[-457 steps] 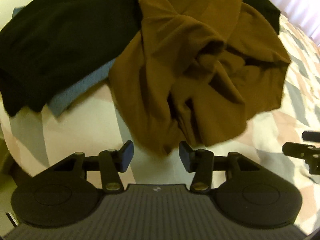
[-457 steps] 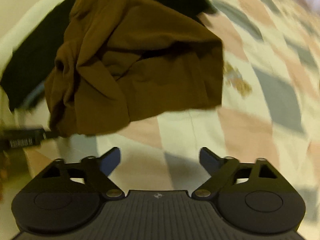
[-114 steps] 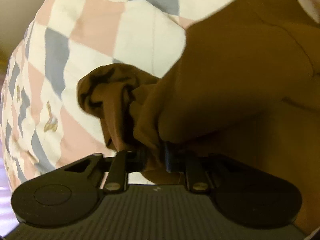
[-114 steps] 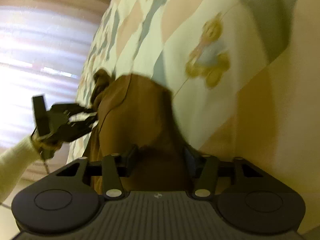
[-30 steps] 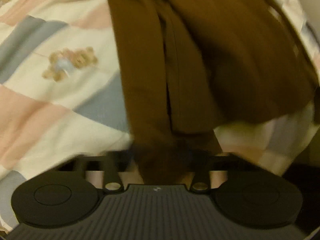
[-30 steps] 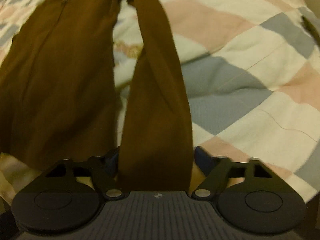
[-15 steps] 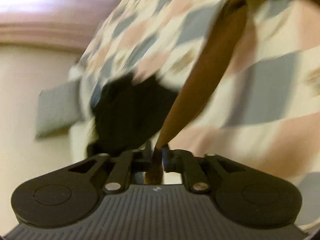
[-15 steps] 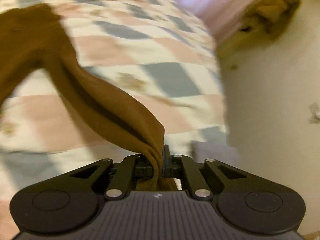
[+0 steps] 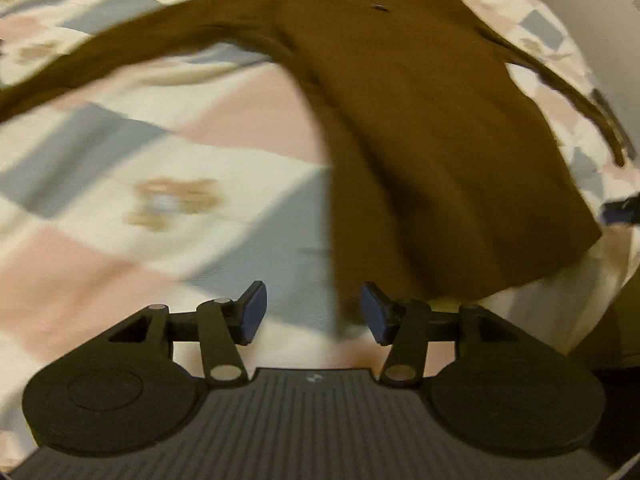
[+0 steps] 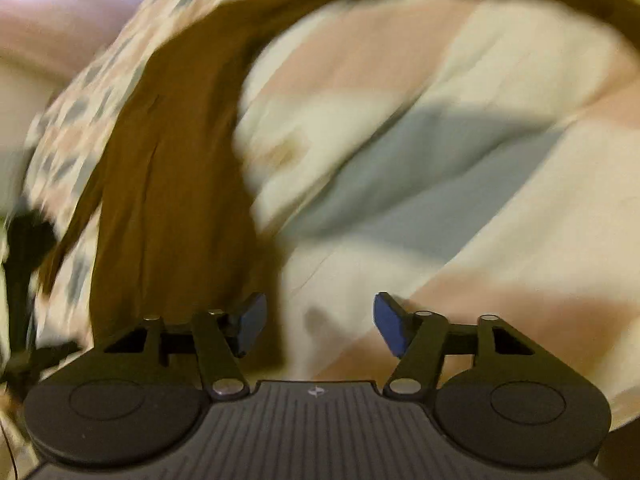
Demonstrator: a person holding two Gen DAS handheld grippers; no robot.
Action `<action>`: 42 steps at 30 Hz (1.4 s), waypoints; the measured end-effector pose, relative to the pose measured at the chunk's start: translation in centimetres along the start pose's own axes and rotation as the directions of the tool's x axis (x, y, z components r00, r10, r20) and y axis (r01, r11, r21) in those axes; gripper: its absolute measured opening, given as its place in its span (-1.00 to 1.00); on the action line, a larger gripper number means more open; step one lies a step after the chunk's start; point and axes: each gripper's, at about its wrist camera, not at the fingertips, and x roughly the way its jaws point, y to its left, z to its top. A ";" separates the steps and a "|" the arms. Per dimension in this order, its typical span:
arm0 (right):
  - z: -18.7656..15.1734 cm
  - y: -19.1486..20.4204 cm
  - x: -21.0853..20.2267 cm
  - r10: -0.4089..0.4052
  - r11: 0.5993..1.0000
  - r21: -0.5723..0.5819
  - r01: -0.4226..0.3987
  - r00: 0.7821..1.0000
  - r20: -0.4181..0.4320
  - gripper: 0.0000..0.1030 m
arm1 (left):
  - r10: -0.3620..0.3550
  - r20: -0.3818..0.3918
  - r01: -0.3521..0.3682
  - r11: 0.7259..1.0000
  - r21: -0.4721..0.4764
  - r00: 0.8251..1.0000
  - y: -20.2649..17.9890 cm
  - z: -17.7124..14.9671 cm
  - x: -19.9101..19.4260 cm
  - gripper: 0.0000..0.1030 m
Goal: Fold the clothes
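A brown long-sleeved garment (image 9: 420,120) lies spread on the patchwork quilt (image 9: 120,168), one sleeve reaching far to the upper left. My left gripper (image 9: 313,314) hovers at its near hem with its jaws opening. The hem's corner lies between the pads beside the right pad, and neither pad presses on it. In the blurred right wrist view the same garment (image 10: 172,184) runs up the left side and its sleeve arcs across the top. My right gripper (image 10: 320,324) is also opening. The cloth's edge lies loose by its left pad, with bare quilt between the pads.
The quilt (image 10: 420,184) has cream, pink and grey-blue patches with bear prints. Its edge drops off at the right of the left wrist view. A dark object (image 9: 618,208), perhaps the other gripper, shows there. A dark shape (image 10: 24,240) sits at the right wrist view's left edge.
Half a second ago both grippers were shut on bunched brown cloth held up off the quilt. Both have since let go, and the garment now lies spread on the quilt.
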 end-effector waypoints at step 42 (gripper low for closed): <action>0.5 3.9 1.9 -0.260 0.955 -0.166 0.245 0.963 -0.076 0.05 | 0.069 -0.215 -0.059 0.997 0.054 0.974 -2.0 -3.3 -1.6 -0.22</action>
